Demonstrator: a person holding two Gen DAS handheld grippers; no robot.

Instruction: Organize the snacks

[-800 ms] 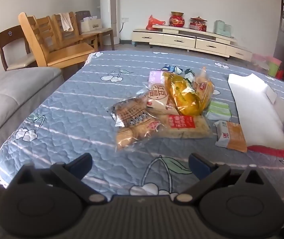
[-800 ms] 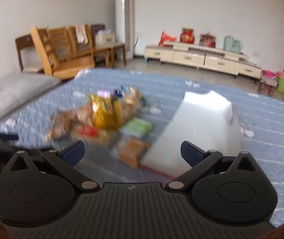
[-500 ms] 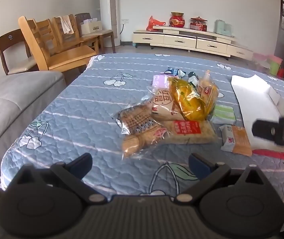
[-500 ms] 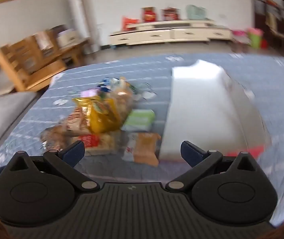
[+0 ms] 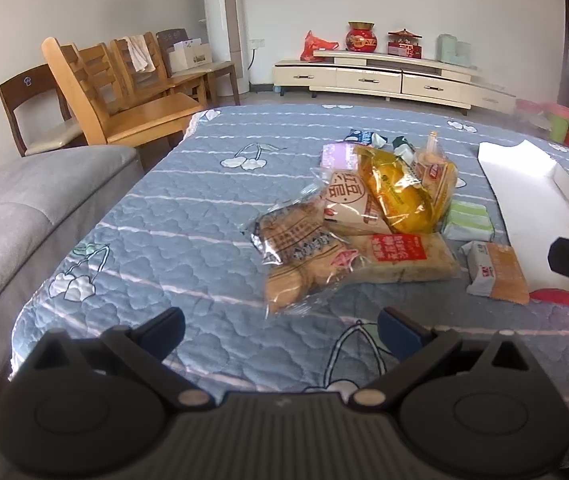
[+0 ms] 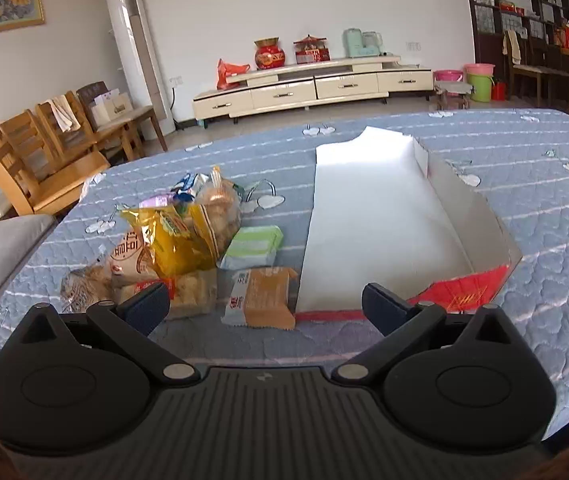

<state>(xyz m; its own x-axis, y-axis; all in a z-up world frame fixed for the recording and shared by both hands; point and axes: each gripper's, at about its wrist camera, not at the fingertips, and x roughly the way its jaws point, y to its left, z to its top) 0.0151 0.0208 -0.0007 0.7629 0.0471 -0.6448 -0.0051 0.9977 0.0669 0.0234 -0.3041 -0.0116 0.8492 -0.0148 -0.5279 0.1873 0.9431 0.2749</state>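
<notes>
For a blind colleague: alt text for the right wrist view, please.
An open right gripper hovers over a blue quilted table, holding nothing. Ahead lie a pile of snack packets and, to its right, an empty white box.

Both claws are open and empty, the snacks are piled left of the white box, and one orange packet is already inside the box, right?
Not quite: the orange packet lies on the quilt just left of the white box, not inside it, as the right wrist view shows. The rest holds.

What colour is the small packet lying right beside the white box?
Orange-tan with a white end, the small packet shows best in the right wrist view.
</notes>
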